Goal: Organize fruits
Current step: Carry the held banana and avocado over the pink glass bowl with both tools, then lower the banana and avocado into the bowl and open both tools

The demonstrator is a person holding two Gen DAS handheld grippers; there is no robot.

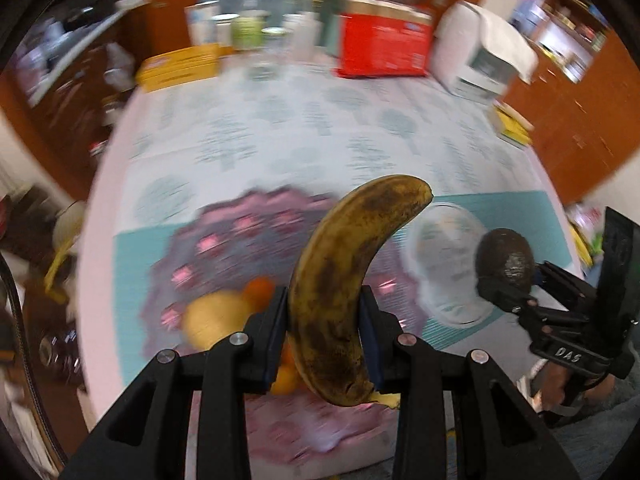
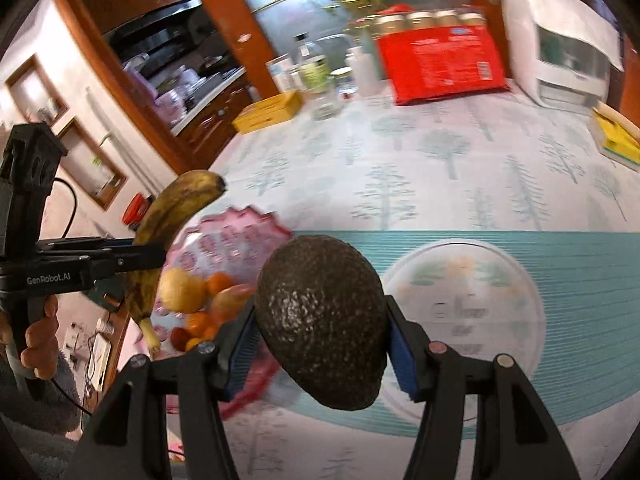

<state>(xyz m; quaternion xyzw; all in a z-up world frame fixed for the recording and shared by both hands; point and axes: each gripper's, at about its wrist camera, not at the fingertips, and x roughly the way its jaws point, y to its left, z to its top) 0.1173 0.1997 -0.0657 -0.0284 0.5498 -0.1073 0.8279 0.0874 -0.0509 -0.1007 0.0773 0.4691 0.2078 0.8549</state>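
- The left wrist view looks forward and steeply down along the left gripper (image 1: 326, 336), its own fingers filling the bottom edge, very near the banana (image 1: 344, 292) between them.
- It faces across the table (image 1: 280, 128) towards the red box (image 1: 384, 40) at the far end.
- The right wrist view sits just to the right, tilted, close on the avocado (image 2: 324, 320) in the right gripper (image 2: 320, 356).
- Both views share the pink tray (image 1: 224, 236), the clear plate (image 2: 460, 320), and each other's gripper.
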